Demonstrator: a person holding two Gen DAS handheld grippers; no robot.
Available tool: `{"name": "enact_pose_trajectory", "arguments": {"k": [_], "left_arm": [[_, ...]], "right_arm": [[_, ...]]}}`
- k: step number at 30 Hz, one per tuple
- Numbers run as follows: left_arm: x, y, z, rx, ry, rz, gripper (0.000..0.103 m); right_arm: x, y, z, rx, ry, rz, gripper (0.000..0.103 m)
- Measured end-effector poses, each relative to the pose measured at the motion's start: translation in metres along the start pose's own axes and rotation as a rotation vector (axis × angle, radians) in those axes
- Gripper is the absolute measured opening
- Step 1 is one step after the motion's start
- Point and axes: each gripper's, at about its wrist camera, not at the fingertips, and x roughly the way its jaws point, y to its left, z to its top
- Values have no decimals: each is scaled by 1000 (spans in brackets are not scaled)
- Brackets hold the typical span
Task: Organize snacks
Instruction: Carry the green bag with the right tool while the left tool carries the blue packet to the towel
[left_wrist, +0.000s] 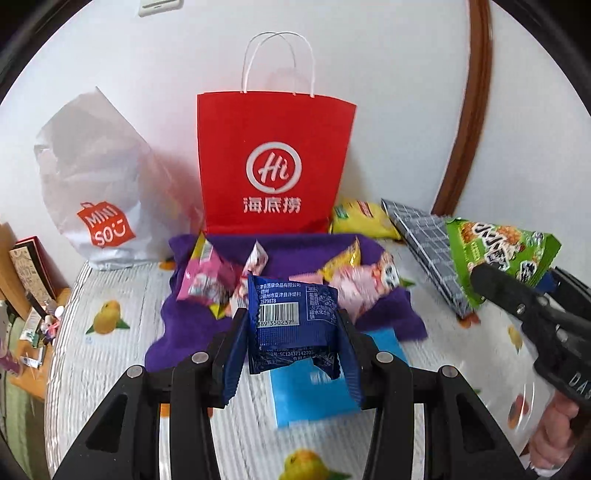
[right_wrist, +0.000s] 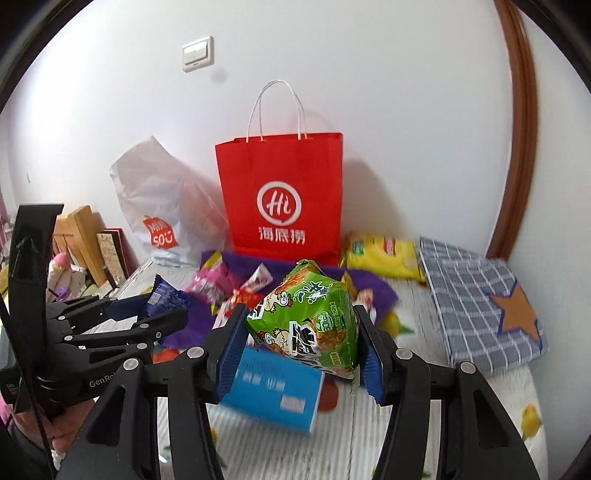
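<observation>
Mid-transfer: my left hand-held gripper (left_wrist: 291, 328) clamps a blue packet (left_wrist: 291, 321), right hand-held gripper (right_wrist: 301, 338) clamps a green packet (right_wrist: 306, 325). Next, probably: lift both over the red bag (right_wrist: 280, 195), release inside.

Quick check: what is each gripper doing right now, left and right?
Left gripper: closed on the blue snack packet.
Right gripper: closed on the green snack bag.
</observation>
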Motion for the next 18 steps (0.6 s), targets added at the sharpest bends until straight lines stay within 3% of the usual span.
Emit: {"name": "enact_pose_trajectory", "arguments": {"k": [10, 18], "left_arm": [[37, 20, 55, -52, -18, 81, 43], [69, 39, 92, -92, -13, 92, 43]], "right_arm": [[55, 10, 42, -37, 7, 20, 55], [101, 10, 68, -42, 20, 47, 55]]}}
